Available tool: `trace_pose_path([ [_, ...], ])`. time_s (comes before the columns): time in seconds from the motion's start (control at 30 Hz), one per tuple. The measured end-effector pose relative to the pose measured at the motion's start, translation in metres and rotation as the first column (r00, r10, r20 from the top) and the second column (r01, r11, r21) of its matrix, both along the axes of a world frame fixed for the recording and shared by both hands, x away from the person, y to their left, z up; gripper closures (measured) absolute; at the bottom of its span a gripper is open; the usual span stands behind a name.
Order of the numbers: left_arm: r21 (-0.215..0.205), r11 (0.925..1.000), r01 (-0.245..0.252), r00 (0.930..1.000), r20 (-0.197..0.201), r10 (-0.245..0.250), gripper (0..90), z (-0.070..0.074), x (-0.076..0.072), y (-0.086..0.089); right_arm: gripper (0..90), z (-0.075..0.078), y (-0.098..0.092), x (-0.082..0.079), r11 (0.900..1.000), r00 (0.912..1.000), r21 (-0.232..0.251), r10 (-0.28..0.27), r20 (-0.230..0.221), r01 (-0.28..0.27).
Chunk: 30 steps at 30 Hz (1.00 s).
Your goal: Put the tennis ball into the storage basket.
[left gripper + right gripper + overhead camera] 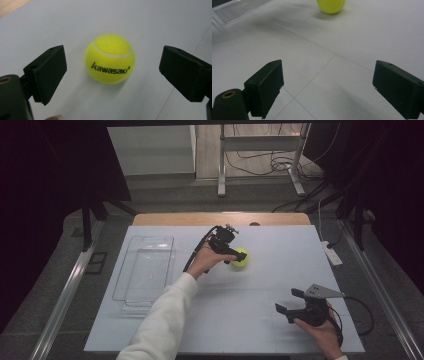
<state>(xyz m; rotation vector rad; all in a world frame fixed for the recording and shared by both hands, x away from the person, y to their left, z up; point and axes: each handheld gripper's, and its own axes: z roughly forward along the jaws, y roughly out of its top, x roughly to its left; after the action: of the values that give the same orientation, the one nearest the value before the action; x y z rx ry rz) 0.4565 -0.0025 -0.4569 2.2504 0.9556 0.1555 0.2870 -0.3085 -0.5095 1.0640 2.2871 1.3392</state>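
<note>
At table centre, the left gripper (pixel 112 75), jaws wide and empty, faces the ball (pixel 110 58): light, springy, felted; grip its middle.

Left gripper (pixel 236 254): black, boxy body with small metal fittings on top; a black cable loops off its back.
Left gripper's jaw pads (pixel 47 72): matte black, blocky, wedge-shaped, each with small round screw holes on the upper face.
Left gripper's mount: a rounded black part at the lower left of the left gripper view, with a brass-coloured threaded insert.
Right gripper (pixel 288 303): black two-pronged body, a grey three-cornered plate on top, a black cable curling off behind.
Right gripper's jaw pads (pixel 265 86): the same black blocks with a brass insert nearby.
Left sleeve (pixel 160 320): long, white, soft fabric, reaching the wrist.
</note>
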Motion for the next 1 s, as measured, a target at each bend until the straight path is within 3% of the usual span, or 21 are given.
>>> trace_pose_path([
  [0.67, 0.020, 0.9998, -0.001, 0.9998, -0.020, 0.001, 8.2, -0.006, 0.013, -0.011, 9.7, 0.000, -0.001, 0.000, 1.000, 1.0000, 0.001, 0.003, 0.005, -0.003],
  [1.0, 0.042, 0.9991, 0.000, 0.9987, -0.051, 0.002, 7.8, -0.018, 0.020, -0.014, 9.7, 0.000, -0.001, 0.000, 1.000, 1.0000, 0.000, 0.002, 0.003, -0.002],
])
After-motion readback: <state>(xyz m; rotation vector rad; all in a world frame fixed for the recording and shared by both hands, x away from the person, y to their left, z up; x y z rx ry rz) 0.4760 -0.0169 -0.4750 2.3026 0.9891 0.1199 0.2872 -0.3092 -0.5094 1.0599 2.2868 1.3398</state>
